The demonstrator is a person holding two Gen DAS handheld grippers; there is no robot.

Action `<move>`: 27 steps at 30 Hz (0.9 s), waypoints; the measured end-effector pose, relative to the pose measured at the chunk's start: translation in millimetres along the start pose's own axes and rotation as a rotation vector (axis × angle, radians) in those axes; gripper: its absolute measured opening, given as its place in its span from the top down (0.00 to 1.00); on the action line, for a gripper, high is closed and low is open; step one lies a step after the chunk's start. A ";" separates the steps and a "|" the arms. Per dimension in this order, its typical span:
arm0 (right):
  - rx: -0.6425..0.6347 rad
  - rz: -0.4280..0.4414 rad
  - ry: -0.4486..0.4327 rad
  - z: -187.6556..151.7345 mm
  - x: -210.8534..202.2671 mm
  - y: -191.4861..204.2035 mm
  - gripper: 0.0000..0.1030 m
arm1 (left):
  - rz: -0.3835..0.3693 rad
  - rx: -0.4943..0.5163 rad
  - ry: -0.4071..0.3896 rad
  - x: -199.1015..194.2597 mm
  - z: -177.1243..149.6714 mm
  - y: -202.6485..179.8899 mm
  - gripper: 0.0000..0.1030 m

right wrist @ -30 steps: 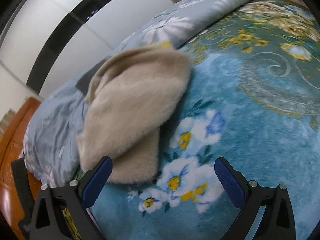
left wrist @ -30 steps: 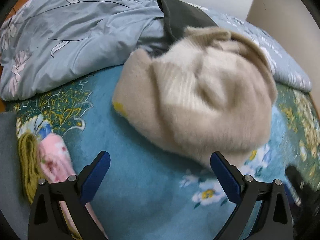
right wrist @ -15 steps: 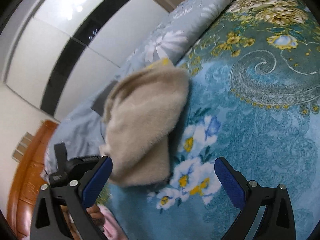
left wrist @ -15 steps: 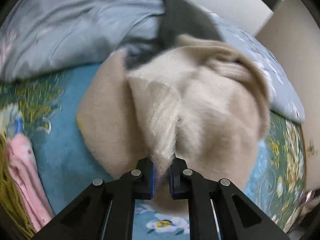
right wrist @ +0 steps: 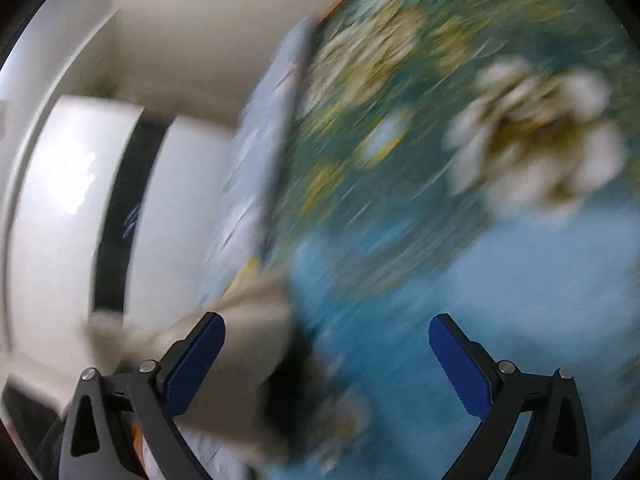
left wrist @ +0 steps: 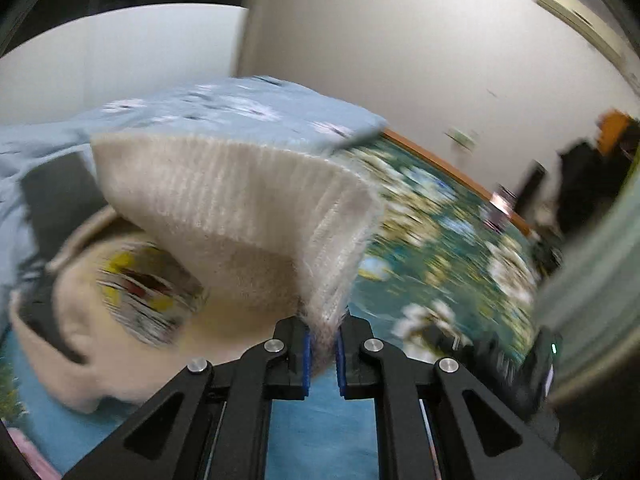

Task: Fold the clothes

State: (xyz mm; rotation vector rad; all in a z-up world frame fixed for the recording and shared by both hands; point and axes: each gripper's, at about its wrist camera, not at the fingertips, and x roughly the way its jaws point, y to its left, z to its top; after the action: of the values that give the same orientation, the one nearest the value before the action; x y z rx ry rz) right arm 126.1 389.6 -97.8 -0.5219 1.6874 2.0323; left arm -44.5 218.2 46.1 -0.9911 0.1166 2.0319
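A beige fluffy sweater (left wrist: 224, 216) with a ribbed cream hem and a yellow-red print hangs lifted over the blue floral bedspread (left wrist: 436, 236). My left gripper (left wrist: 322, 354) is shut on the ribbed hem and holds it up. My right gripper (right wrist: 326, 354) is open and empty above the bedspread (right wrist: 500, 264). A blurred part of the sweater (right wrist: 248, 332) shows just beyond its left finger. The right wrist view is heavily motion-blurred.
A light blue floral quilt (left wrist: 240, 112) lies behind the sweater, with a dark garment (left wrist: 56, 196) on it. White wardrobe doors (right wrist: 72, 200) and a wall stand beyond the bed. Dark objects (left wrist: 584, 184) sit at the far right.
My left gripper closed on the sweater's ribbed hem and lifted it, swinging right. My right gripper stayed open and swept fast across the bed toward the sweater.
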 end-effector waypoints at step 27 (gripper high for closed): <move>-0.442 -0.172 0.047 78.2 -38.3 -15.1 0.00 | 0.041 -0.671 0.108 -22.2 -99.4 93.6 0.46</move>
State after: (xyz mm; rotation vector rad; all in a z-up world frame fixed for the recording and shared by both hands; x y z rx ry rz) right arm 165.8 465.1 -74.8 -0.8323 1.1642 2.2788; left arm -45.3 103.2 -30.9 -1.5113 -0.5254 2.0918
